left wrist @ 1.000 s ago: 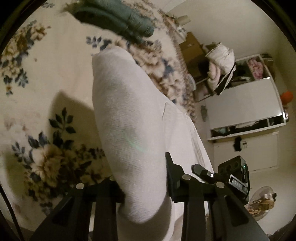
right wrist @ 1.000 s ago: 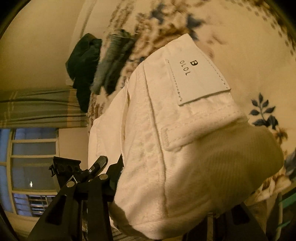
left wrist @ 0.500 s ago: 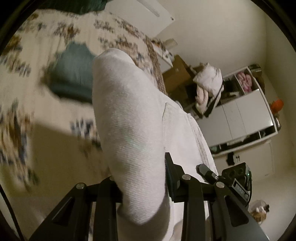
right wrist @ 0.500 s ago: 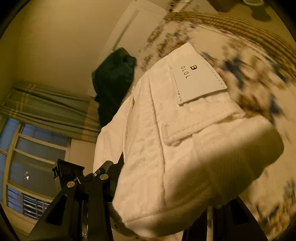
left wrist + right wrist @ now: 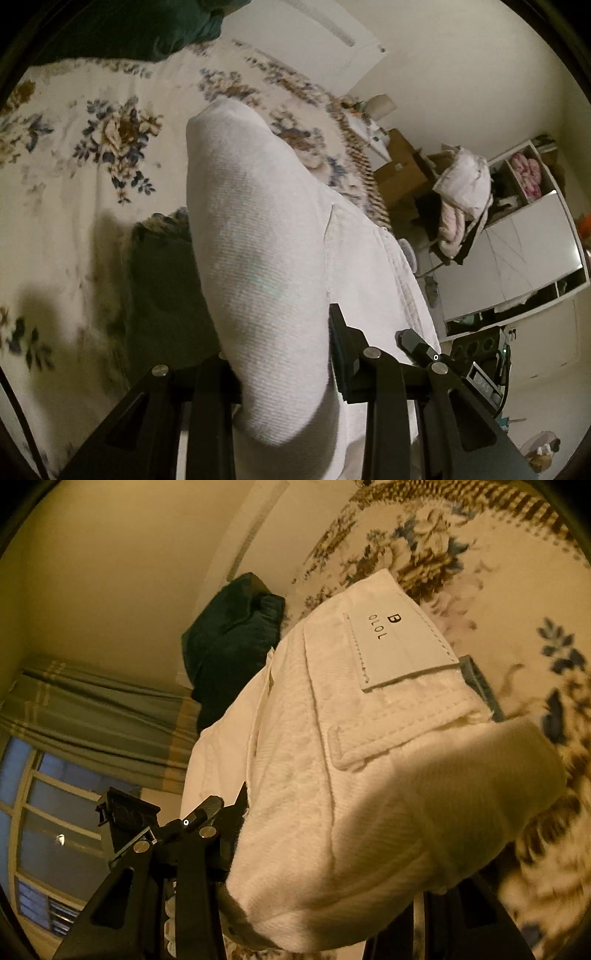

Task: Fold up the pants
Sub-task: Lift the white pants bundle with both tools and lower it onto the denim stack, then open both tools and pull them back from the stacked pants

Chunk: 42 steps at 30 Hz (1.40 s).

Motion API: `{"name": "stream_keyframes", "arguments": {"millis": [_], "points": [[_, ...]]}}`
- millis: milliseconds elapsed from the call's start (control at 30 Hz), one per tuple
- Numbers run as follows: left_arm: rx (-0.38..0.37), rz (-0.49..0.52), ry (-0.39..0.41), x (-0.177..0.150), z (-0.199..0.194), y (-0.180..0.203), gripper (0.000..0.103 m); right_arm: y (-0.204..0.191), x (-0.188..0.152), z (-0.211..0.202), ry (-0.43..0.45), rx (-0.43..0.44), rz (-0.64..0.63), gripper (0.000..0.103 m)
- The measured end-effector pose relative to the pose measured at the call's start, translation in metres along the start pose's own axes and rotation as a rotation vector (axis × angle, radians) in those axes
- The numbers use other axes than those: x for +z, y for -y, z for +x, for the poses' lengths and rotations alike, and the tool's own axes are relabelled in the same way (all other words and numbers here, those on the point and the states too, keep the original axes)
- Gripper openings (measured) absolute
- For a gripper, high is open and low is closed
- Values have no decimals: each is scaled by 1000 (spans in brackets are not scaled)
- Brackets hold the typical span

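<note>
The folded white pants (image 5: 266, 251) are held off the floral bed cover by both grippers. My left gripper (image 5: 280, 354) is shut on one end of the bundle, which bulges up between its fingers. My right gripper (image 5: 332, 897) is shut on the waistband end (image 5: 351, 760), where a white patch (image 5: 399, 646) reads "B OLOL". The fabric hides the right gripper's right finger and most of the bed below.
The floral bed cover (image 5: 92, 122) lies under the pants. A folded dark green garment (image 5: 162, 280) lies just below the left gripper. A dark green pile (image 5: 229, 642) sits at the bed's far end. A white cabinet (image 5: 517, 251) and boxes stand beyond the bed.
Both grippers have carried the pants across the bed, still gripping them. The folded dark green garment now lies directly beneath the left gripper; the view of the bed has shifted.
</note>
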<state>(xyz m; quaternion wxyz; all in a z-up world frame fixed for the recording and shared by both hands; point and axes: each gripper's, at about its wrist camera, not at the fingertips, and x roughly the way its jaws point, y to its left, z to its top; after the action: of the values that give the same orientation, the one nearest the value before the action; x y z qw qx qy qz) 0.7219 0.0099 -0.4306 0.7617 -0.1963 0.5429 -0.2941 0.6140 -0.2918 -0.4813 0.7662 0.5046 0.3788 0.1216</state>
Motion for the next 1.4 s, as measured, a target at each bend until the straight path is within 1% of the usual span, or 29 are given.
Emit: {"name": "stream_keyframes", "arguments": {"millis": [133, 267, 333, 367, 400, 433, 467, 500, 567, 600, 633, 667, 733, 767, 833, 867, 933, 1033, 1133, 1167, 1200, 1233, 1267, 1300, 1333, 1367, 1400], "points": [[27, -36, -45, 9, 29, -34, 27, 29, 2, 38, -31, -28, 41, 44], [61, -44, -82, -5, 37, -55, 28, 51, -12, 61, -90, -70, 54, 44], [78, -60, -106, -14, 39, -65, 34, 59, -14, 67, -128, -76, 79, 50], [77, -78, -108, -18, 36, -69, 38, 64, -13, 66, -157, -68, 113, 52], [56, -113, -104, -22, 32, -73, 41, 67, -13, 62, -167, -63, 134, 57], [52, -143, -107, -24, 27, -75, 45, 70, -12, 51, -158, -72, 155, 64], [56, -157, -107, -26, 22, -76, 48, 73, -12, 41, -144, -74, 171, 66], [53, -156, -94, -29, 16, -75, 48, 78, -9, 33, -127, -65, 187, 66], [75, -128, -87, -34, 9, -71, 48, 85, -11, 6, -52, -49, 236, 66], [95, -108, -79, -36, 8, -69, 48, 88, -11, -2, -14, -52, 248, 57], [116, -90, -68, -37, 8, -68, 48, 91, -10, -9, 20, -56, 243, 20], [134, -81, -62, -38, 8, -68, 48, 91, -9, -12, 27, -92, 222, 20], [165, -73, -53, -38, 11, -68, 48, 91, -10, -13, 19, -82, 215, 20], [182, -69, -46, -37, 11, -68, 48, 91, -12, -10, 0, -87, 212, 20], [213, -67, -34, -35, 12, -70, 48, 91, -21, -9, -22, -120, 191, 19], [230, -61, -38, -35, 16, -70, 48, 91, -24, -5, -40, -166, 179, 19], [260, -34, -58, -35, 24, -69, 48, 98, -28, 1, -55, -232, 164, 18], [317, 22, -90, -36, 34, -64, 50, 104, -30, 4, -72, -268, 152, 18], [341, 25, -84, -38, 29, -59, 50, 102, -28, 5, -89, -289, 146, 19], [356, 24, -73, -39, 24, -55, 50, 94, -26, 4, -104, -323, 120, 21], [370, 31, -61, -41, 20, -49, 50, 83, -25, 3, -113, -366, 82, 32], [403, 50, -44, -44, 15, -40, 52, 72, -23, 3, -124, -425, 36, 44], [426, 65, -25, -48, 9, -32, 58, 60, -21, 3, -134, -472, -19, 55], [440, 70, -7, -51, 5, -27, 72, 47, -20, 2, -144, -498, -73, 90], [464, 73, 14, -56, -1, -19, 82, 36, -20, 1, -144, -536, -124, 103], [480, 74, 29, -60, -5, -14, 96, 21, -21, 1, -131, -590, -195, 103], [498, 77, 53, -64, -10, -8, 98, 6, -23, 1, -115, -649, -269, 103]]}}
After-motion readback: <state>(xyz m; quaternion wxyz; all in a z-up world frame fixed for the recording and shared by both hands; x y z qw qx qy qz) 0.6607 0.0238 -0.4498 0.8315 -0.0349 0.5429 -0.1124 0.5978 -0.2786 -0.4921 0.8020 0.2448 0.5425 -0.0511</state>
